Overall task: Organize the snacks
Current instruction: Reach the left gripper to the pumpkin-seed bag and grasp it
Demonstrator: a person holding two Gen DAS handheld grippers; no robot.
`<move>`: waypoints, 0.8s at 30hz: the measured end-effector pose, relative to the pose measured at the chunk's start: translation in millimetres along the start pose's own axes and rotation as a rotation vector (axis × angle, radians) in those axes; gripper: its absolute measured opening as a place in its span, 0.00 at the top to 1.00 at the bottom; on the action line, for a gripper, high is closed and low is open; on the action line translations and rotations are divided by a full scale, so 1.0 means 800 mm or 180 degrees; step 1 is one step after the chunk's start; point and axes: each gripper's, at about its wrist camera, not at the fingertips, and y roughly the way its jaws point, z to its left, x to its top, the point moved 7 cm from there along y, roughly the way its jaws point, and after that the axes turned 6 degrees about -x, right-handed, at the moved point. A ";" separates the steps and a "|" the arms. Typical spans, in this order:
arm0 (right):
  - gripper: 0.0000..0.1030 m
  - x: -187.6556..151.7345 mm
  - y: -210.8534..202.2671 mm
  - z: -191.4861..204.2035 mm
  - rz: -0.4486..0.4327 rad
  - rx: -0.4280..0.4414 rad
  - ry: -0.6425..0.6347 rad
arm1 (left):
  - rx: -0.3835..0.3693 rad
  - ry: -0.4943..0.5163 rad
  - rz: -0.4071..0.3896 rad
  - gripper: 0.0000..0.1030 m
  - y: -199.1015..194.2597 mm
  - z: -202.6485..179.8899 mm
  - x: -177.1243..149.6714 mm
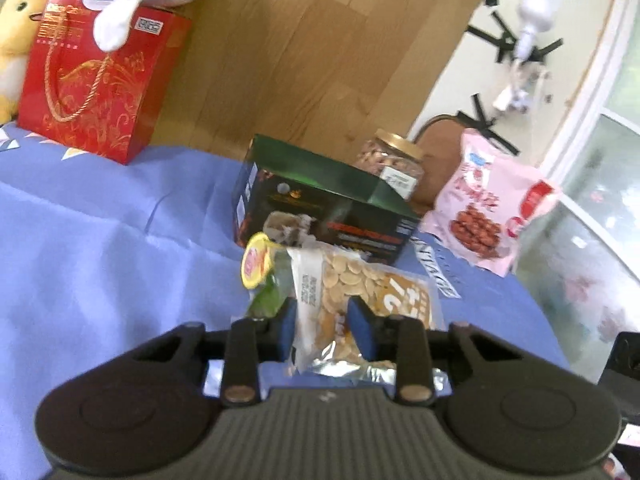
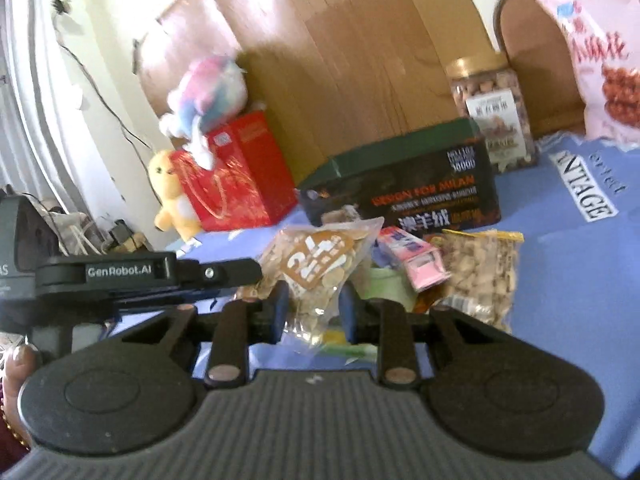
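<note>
Both the left gripper and right gripper are pinching the same seed packet, marked "24", above the blue tablecloth. The dark box behind is reading "DESIGN FOR MILAN".

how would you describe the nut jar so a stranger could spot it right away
On the blue tablecloth, look behind the dark green-topped box near the far edge. The nut jar stands upright there, left of the pink bag. It is the only clear round container, with a gold lid and white label.
</note>
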 end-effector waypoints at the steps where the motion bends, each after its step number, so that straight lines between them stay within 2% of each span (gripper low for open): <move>1: 0.71 -0.007 -0.009 0.006 -0.0010 0.0011 -0.0055 | -0.0020 0.0005 -0.0021 0.73 -0.012 -0.002 -0.007; 4: 0.71 -0.032 -0.023 0.019 0.0085 0.0089 -0.0072 | -0.0031 -0.0008 -0.0046 0.73 -0.044 0.000 -0.033; 7: 0.71 -0.058 -0.027 0.026 0.0237 0.0135 -0.0044 | -0.0015 -0.0124 0.0036 0.73 -0.057 0.013 -0.060; 12: 0.71 -0.086 -0.021 0.034 0.0465 0.0111 -0.0054 | 0.0003 -0.0381 0.0160 0.74 -0.061 0.039 -0.093; 15: 0.71 -0.094 -0.012 0.026 0.0601 0.0084 0.0079 | -0.0008 -0.0505 0.0199 0.75 -0.057 0.049 -0.102; 18: 0.73 -0.098 -0.015 0.020 0.0606 0.0140 0.0210 | -0.0172 -0.0628 0.0198 0.66 -0.057 0.052 -0.104; 20: 0.73 -0.099 -0.016 0.016 0.0604 0.0194 0.0310 | -0.0321 -0.0745 0.0216 0.53 -0.058 0.053 -0.104; 22: 0.71 -0.099 -0.017 0.008 0.0608 0.0276 0.0486 | -0.0494 -0.0922 0.0233 0.50 -0.058 0.056 -0.105; 24: 0.71 -0.101 -0.016 0.003 0.0627 0.0369 0.0703 | -0.0630 -0.1075 0.0271 0.51 -0.055 0.059 -0.106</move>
